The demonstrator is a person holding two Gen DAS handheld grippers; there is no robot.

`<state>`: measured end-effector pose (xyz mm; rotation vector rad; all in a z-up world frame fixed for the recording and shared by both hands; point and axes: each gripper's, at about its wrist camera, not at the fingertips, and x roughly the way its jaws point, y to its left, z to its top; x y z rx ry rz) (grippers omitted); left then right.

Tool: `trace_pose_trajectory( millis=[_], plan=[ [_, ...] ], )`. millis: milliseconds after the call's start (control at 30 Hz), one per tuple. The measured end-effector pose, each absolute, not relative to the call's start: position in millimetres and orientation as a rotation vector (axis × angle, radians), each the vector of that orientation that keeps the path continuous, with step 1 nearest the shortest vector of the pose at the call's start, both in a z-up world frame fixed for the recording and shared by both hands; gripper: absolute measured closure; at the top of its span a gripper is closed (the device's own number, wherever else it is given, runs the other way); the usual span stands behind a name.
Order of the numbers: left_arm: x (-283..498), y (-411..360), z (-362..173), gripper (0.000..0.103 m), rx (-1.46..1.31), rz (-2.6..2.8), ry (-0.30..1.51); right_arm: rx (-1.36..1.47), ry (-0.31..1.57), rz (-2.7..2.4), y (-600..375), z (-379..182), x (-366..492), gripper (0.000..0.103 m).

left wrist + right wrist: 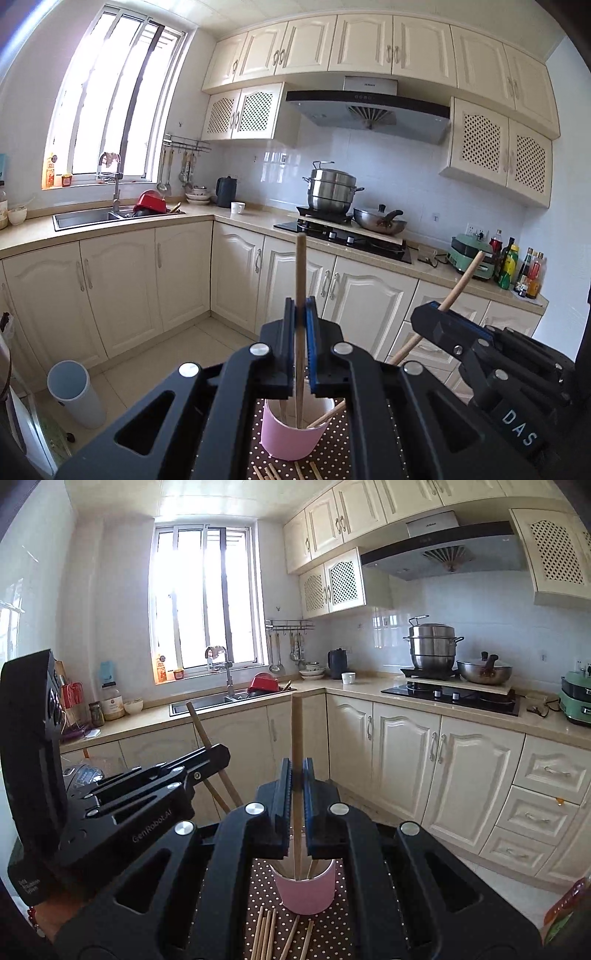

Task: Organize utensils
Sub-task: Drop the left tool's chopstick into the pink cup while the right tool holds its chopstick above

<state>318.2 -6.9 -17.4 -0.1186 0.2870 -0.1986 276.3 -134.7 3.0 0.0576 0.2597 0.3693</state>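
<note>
A pink cup point(291, 439) point(306, 893) stands on a brown dotted cloth point(332, 934), just below both grippers. My left gripper point(301, 310) is shut on an upright wooden chopstick point(300, 273) whose lower end reaches into the cup. My right gripper point(297, 771) is shut on another chopstick point(296, 731), which also dips into the cup. In the left wrist view the right gripper point(439, 312) comes in from the right with its stick point(467, 275) slanted. In the right wrist view the left gripper point(218, 755) sits at the left with its stick point(199, 727). Several loose chopsticks point(266, 934) point(273, 472) lie in front of the cup.
Beyond the cloth are cream kitchen cabinets point(406, 760), a sink point(88, 218) under the window and a hob with a steel pot point(332, 192) and a wok point(380, 219). A pale bin point(74, 391) stands on the floor at the left. Bottles point(524, 269) line the right counter.
</note>
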Motion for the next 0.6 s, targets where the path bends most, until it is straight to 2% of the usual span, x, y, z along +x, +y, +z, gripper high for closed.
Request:
trace_pose_trajectory(
  millis=[367, 433, 500, 600],
  plan=[
    [317, -11, -24, 0.096, -0.073, -0.23, 0.317, 0.052, 0.297, 0.369, -131, -8, 281, 0.097],
    [317, -10, -25, 0.092, -0.066, -0.22, 0.318, 0.053, 0.3, 0.368, -131, -10, 282, 0.097],
    [316, -8, -25, 0.072, -0.067, -0.214, 0.316, 0.052, 0.304, 0.364, -132, -11, 284, 0.097],
    [313, -5, -25, 0.071, -0.062, -0.204, 0.307, 0.056, 0.309, 0.363, -133, -13, 285, 0.097]
  ],
)
